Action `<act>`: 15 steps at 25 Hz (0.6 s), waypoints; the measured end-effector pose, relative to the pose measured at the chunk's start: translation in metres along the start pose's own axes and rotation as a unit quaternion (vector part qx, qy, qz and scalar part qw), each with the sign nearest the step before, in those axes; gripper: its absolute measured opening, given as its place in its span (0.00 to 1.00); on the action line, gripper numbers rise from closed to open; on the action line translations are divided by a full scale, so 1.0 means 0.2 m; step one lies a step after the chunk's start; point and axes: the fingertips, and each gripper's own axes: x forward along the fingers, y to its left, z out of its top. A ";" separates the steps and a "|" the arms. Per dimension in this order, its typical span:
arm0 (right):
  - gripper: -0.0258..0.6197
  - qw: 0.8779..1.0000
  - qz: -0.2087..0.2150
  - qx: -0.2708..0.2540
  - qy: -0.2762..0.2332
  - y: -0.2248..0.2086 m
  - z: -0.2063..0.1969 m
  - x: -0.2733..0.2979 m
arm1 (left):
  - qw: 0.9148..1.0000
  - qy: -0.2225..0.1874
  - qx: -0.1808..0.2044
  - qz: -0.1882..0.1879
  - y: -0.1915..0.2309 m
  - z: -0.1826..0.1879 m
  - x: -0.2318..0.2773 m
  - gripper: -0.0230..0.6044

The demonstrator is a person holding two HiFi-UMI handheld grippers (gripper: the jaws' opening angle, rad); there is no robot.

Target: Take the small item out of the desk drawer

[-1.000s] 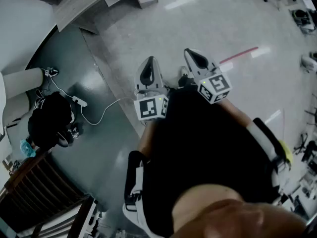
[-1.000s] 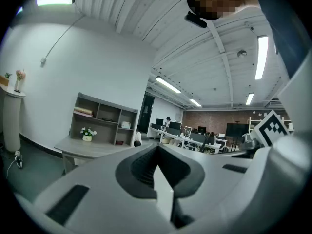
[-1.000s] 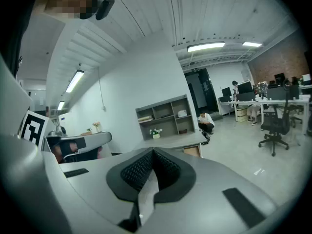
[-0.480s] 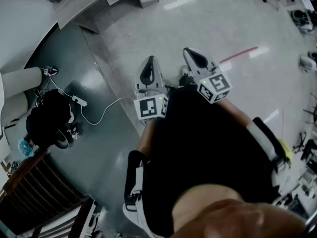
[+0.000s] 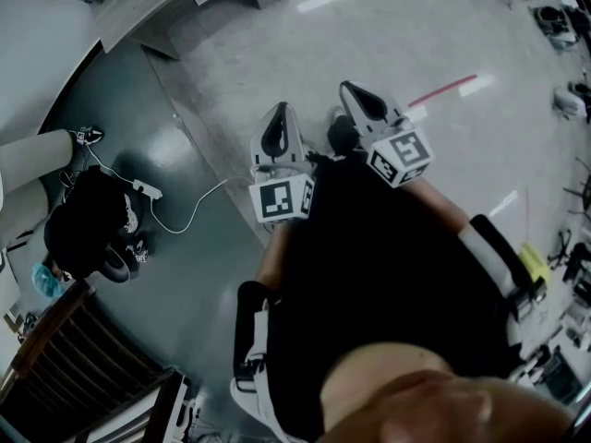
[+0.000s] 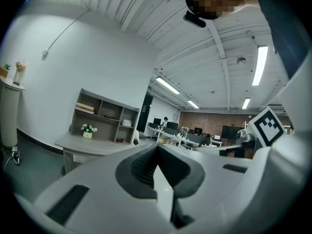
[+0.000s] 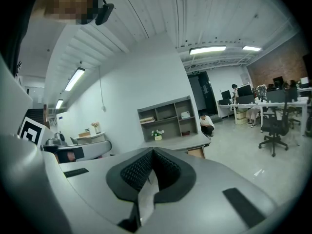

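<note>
The pale floor [image 5: 369,35] fills most of the head view. The desk [image 5: 152,3] lies in that view's upper left corner, well apart from both my tools. In the right gripper view the desk stands at centre, just above my jaws, with the shelf unit [image 7: 168,115] rising at its back. The small item is too small to make out from here. I hold my left gripper [image 5: 281,114] and right gripper [image 5: 352,92] side by side at mid-frame before my dark torso, both pointing toward the top edge, roughly level. Both are clenched, jaws pressed together with nothing between them. Their marker cubes [image 5: 282,199] sit nearest my body.
</note>
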 end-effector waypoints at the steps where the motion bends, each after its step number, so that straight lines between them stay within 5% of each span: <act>1: 0.04 1.000 0.000 -0.001 0.001 0.01 0.00 0.00 | 1.000 -0.002 -0.008 0.002 0.01 0.00 0.00 0.03; 15: 0.04 1.000 0.011 0.006 0.000 -0.17 0.05 0.38 | 0.999 0.018 0.023 0.016 0.21 0.01 0.29 0.03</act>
